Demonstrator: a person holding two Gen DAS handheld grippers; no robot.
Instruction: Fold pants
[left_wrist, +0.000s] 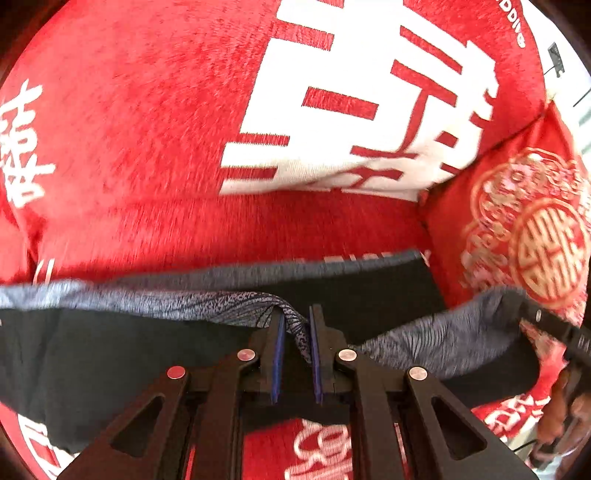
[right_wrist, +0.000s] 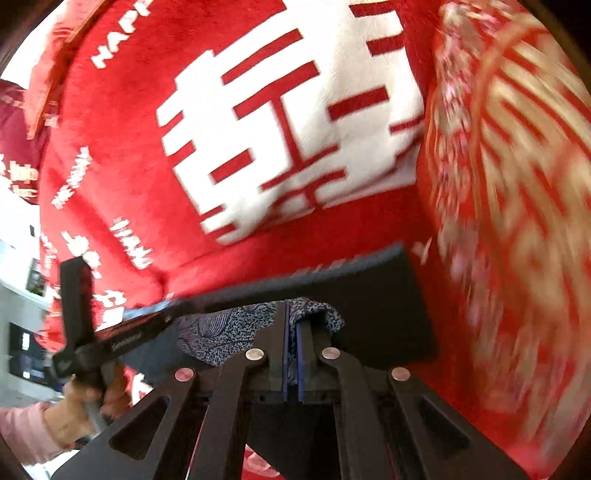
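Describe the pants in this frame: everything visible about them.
The pants are dark, nearly black outside, with a grey speckled patterned lining or waistband showing at the edge. They hang stretched above the red blanket, soft and creased. The left gripper and right gripper each pinch the patterned edge.

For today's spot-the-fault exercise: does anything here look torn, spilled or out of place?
Nothing stands out. Both the left gripper and the right gripper pinch the patterned edge of the dark pants, lifted over a red blanket. Blur hides fine detail.
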